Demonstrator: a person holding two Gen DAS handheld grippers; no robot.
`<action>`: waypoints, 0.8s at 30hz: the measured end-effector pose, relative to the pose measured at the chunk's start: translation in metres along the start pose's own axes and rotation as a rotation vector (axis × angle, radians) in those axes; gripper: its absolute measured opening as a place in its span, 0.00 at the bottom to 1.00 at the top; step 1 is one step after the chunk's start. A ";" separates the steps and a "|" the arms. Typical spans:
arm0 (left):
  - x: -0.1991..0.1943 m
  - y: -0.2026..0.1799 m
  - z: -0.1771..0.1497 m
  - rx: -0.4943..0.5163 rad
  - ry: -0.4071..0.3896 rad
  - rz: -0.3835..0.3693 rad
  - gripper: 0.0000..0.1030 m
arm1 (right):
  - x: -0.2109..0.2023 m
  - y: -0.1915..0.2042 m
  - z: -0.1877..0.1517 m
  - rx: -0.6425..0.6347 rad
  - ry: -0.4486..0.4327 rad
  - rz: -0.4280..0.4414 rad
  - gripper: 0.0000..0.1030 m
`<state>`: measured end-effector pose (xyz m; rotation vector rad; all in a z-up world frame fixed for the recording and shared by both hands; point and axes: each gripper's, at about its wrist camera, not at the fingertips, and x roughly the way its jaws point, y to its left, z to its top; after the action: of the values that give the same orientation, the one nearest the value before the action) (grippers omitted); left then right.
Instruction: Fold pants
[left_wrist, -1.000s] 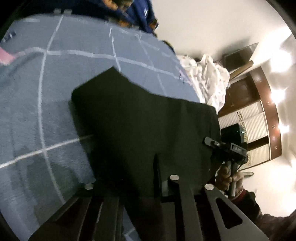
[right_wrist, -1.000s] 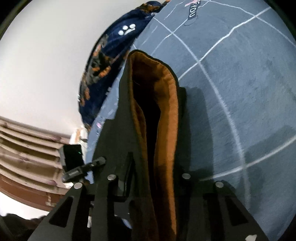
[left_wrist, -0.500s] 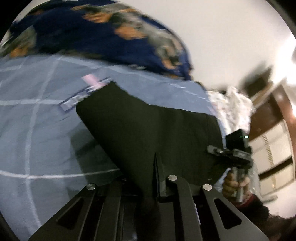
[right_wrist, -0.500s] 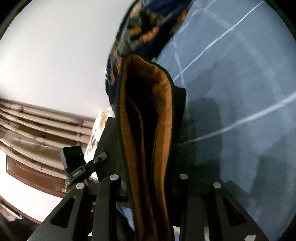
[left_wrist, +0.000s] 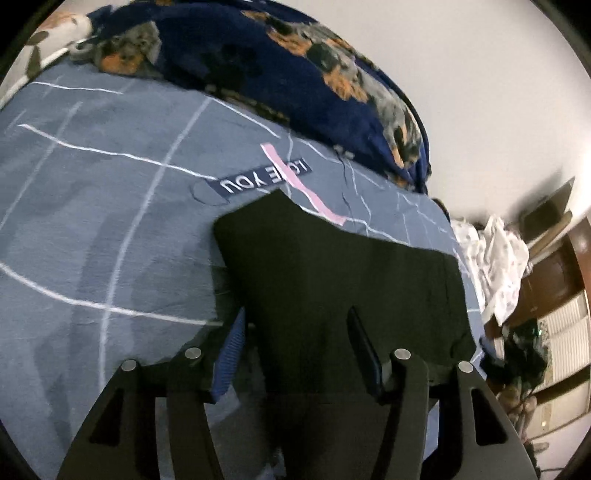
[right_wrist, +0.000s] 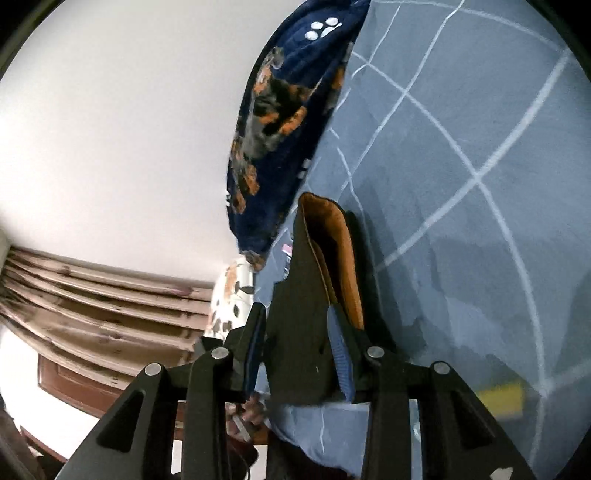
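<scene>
The black pants (left_wrist: 332, 280) lie folded on the blue-grey bedspread (left_wrist: 92, 221). My left gripper (left_wrist: 299, 343) is open, its fingers apart on either side of the pants' near edge. In the right wrist view the pants (right_wrist: 310, 295) show their orange lining (right_wrist: 332, 243) at the waist end. My right gripper (right_wrist: 299, 347) is open too, with the cloth loose between its blue-padded fingers (right_wrist: 341, 362). The pants rest on the bed and neither gripper holds them.
A dark blue patterned blanket (left_wrist: 295, 66) is piled at the bed's far side, also in the right wrist view (right_wrist: 280, 122). A white printed cloth (left_wrist: 495, 258) lies at the bed's right end. A brown wardrobe (left_wrist: 554, 295) stands beyond.
Both grippers were shut on the pants and held them up; now both are open. The pants have come down onto the bedspread, further toward the blanket.
</scene>
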<state>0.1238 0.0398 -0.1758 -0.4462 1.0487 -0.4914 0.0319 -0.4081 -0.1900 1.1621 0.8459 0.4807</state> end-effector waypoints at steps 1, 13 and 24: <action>-0.003 0.000 0.000 -0.008 -0.006 -0.007 0.56 | 0.001 0.000 -0.005 0.005 0.012 -0.006 0.33; -0.014 -0.015 -0.025 0.029 0.044 -0.002 0.65 | 0.036 0.011 -0.009 -0.101 0.051 -0.201 0.15; -0.003 -0.027 -0.036 0.066 0.074 0.012 0.72 | 0.028 0.016 -0.042 -0.092 0.044 -0.214 0.13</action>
<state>0.0857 0.0161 -0.1740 -0.3654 1.1022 -0.5335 0.0177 -0.3574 -0.1904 0.9670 0.9648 0.3657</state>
